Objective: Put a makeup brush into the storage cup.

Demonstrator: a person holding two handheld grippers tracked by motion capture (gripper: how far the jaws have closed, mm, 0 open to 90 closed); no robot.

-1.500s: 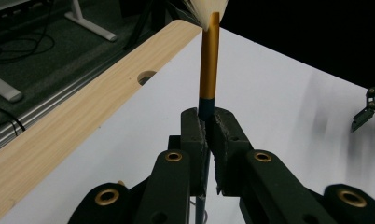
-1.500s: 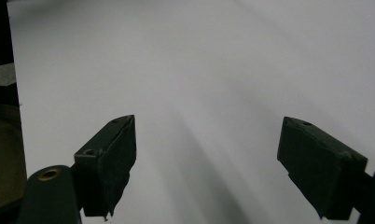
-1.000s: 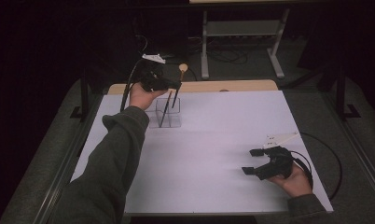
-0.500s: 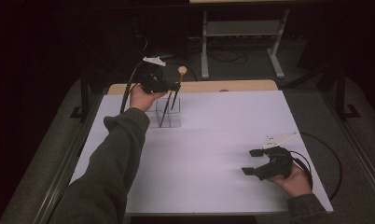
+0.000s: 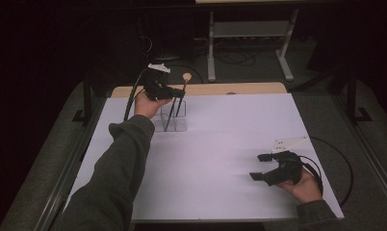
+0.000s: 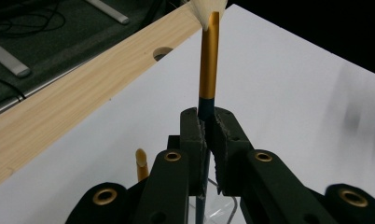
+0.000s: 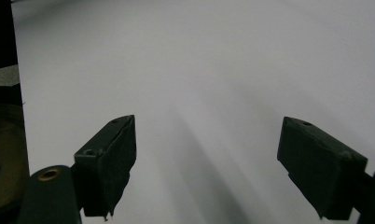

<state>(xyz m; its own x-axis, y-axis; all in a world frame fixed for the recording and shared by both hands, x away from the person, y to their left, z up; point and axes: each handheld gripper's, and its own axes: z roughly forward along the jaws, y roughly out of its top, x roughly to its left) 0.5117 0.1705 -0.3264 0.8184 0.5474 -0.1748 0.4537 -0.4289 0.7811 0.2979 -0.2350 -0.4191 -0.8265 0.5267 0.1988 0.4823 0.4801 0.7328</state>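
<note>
Standing by the table here. Closest to me, lower right of the high view, the right gripper sits low over the white sheet in the person's hand, jaws spread wide with nothing between them. Its own camera shows the same: two black pads far apart over bare white surface.

Further up, the person's sleeve stretches from the bottom left toward the upper middle of the frame, where the left gripper is held above a small clear container standing on the sheet near its far edge. That gripper is clamped tight on a makeup brush: gold ferrule, dark handle, pale bristles fanning out at the very top of the left gripper view. The pads pinch the dark handle just below the gold part, and the brush stands roughly upright with its lower end going down into the container. A second brush with a gold tip pokes up just left of the jaws, also in the container.

Beyond that, a light wooden strip runs along the sheet's far edge.
</note>
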